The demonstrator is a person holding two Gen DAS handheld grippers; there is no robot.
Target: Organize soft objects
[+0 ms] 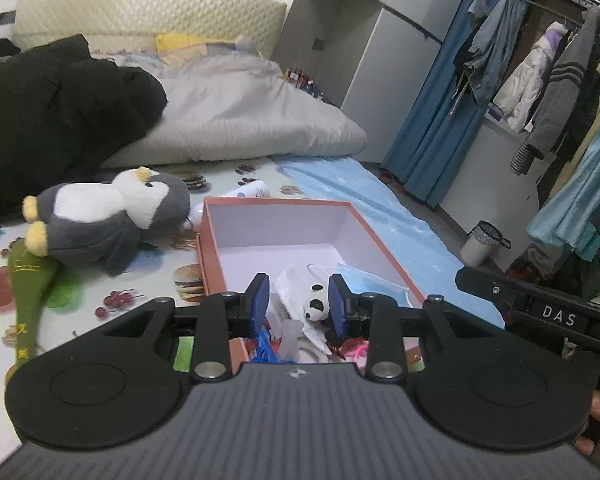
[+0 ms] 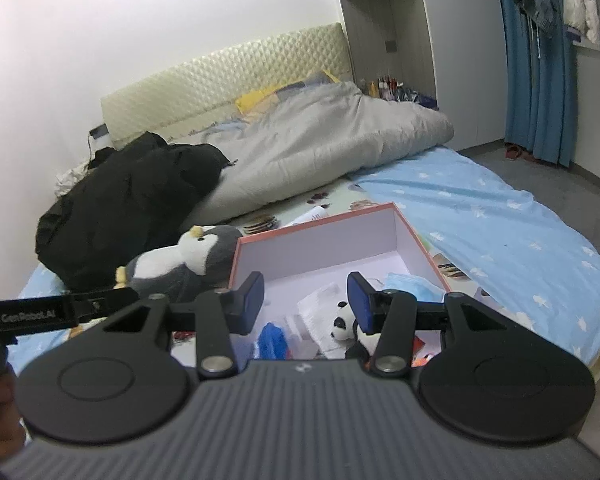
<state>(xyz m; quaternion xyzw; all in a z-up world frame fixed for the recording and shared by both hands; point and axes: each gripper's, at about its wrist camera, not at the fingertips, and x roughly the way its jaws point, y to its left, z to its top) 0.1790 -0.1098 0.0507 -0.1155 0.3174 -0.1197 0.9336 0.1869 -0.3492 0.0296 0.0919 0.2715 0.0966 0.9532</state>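
You held both tools above the near end of the orange box (image 1: 214, 236); the left gripper (image 1: 299, 304) had its jaws partly apart with nothing between the pads, and the right gripper (image 2: 306, 304) likewise stood parted and empty. The small panda toy (image 1: 315, 307) seen between each pair of jaws lay below them inside the box, not clamped; it rested among a white packet (image 2: 316, 308), a blue face mask (image 1: 374, 282) and some blue and red scraps too blurred to identify. That placement indicated the box served as the collecting container, its far half left bare for larger items.

The penguin plush (image 1: 112, 220) lay on its side on the bed (image 2: 500, 216), just beside the left wall of the box and outside it; it partly covered a green padded item (image 1: 30, 292). A white tube (image 1: 252, 191) lay behind the far wall of the box. The black coat (image 1: 52, 112) and the grey quilt (image 1: 252, 112) were heaped farther back near the headboard.

Judging from this layout, the penguin plush was the likely next item; its bulk would probably call for both tools, one at each end, since a single narrow grip would let the soft body sag.
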